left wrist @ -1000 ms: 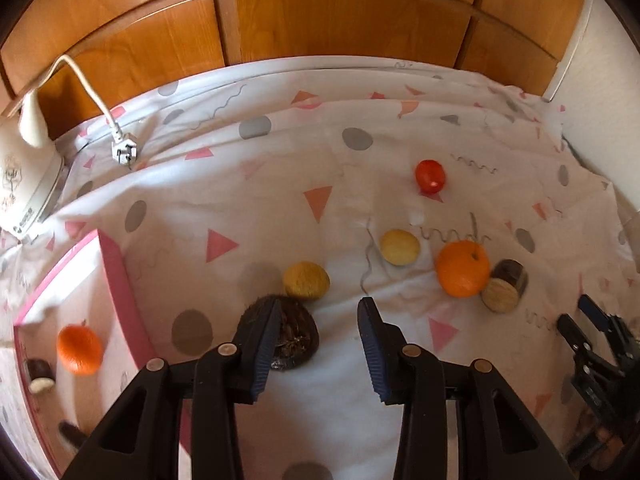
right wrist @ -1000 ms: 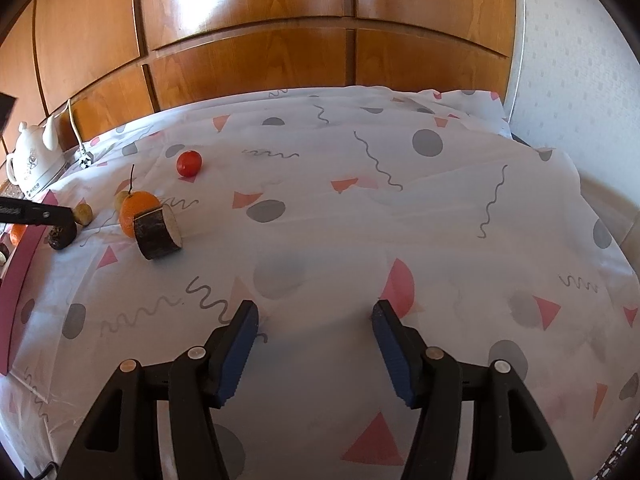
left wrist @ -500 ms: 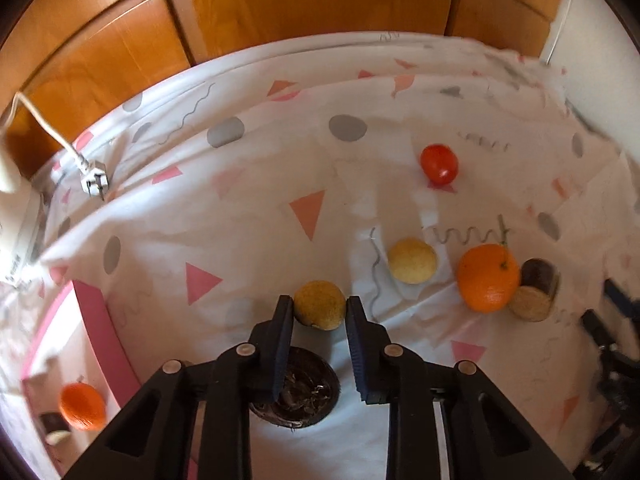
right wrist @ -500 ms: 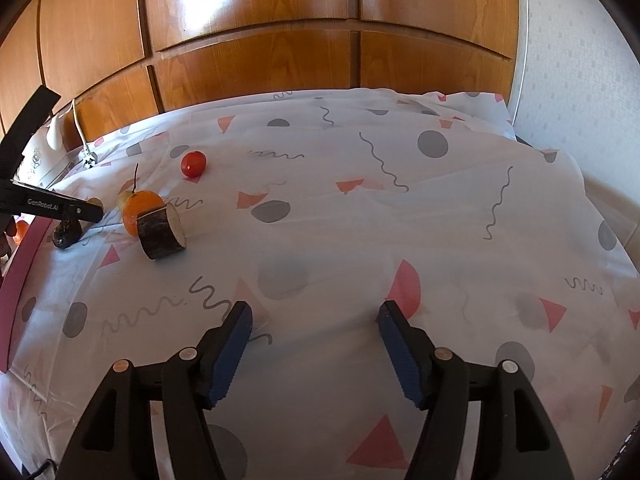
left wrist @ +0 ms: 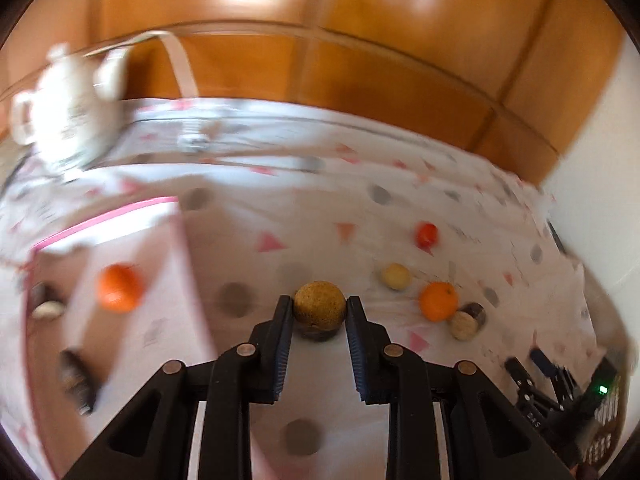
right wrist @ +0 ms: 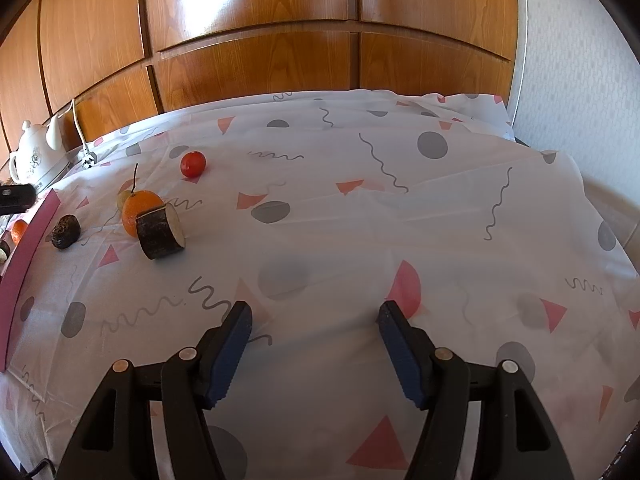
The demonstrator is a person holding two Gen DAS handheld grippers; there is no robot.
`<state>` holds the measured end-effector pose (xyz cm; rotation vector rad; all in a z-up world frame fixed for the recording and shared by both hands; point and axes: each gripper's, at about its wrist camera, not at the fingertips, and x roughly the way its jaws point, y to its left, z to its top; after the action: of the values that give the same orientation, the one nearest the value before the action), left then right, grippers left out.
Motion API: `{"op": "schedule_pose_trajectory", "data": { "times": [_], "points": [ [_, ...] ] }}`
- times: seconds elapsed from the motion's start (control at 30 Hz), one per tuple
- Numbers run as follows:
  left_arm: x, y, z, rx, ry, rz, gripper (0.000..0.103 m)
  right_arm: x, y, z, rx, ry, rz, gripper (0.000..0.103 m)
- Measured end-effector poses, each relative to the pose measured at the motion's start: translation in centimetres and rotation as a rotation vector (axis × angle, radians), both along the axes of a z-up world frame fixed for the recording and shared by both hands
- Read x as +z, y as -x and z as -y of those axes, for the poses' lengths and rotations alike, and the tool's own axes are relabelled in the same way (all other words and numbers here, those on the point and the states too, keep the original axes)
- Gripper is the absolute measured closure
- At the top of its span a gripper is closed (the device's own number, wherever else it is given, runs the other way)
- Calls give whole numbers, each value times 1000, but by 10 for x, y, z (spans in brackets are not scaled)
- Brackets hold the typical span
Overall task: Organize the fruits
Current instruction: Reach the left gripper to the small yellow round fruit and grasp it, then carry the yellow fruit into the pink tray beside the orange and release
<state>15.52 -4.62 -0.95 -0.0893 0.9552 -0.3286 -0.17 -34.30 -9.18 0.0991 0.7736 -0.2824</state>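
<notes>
Now our left gripper (left wrist: 319,312) clamps a rough, brownish-yellow round fruit (left wrist: 319,305); our right gripper (right wrist: 314,330) gapes wide, holding nothing.

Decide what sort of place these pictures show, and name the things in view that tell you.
Probably a room in a home: glossy wooden cabinet panels behind, a white patterned cloth spread over the surface, and a white ceramic teapot-shaped kettle at its far left edge.
</notes>
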Motion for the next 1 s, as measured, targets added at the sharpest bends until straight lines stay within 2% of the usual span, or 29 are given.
{"op": "schedule_pose_trajectory", "data": {
  "times": [0.13, 0.33, 0.4, 0.47, 0.57, 0.77, 1.0],
  "points": [
    [5, 6, -46, 145, -5, 32, 76, 0, 0, -1, -1, 2, 0, 36],
    [-14, -2, -95, 285, -13, -18, 75, 0, 1, -2, -2, 10, 1, 36],
    [-15, 3, -102, 298, 8, -16, 57, 0, 1, -2, -2, 12, 0, 36],
    [-13, 12, -103, 306, 15, 2, 51, -1, 1, -2, -2, 16, 0, 36],
    [-8, 28, -100, 319, -32, 36, 51, -1, 0, -3, -3, 21, -2, 36],
    [-12, 62, -103, 365, -56, 28, 50, -1, 1, -3, -2, 24, -3, 36],
    [-17, 96, -105, 411, -73, 17, 40, 0, 0, -2, -3, 23, -3, 35]
  ]
}}
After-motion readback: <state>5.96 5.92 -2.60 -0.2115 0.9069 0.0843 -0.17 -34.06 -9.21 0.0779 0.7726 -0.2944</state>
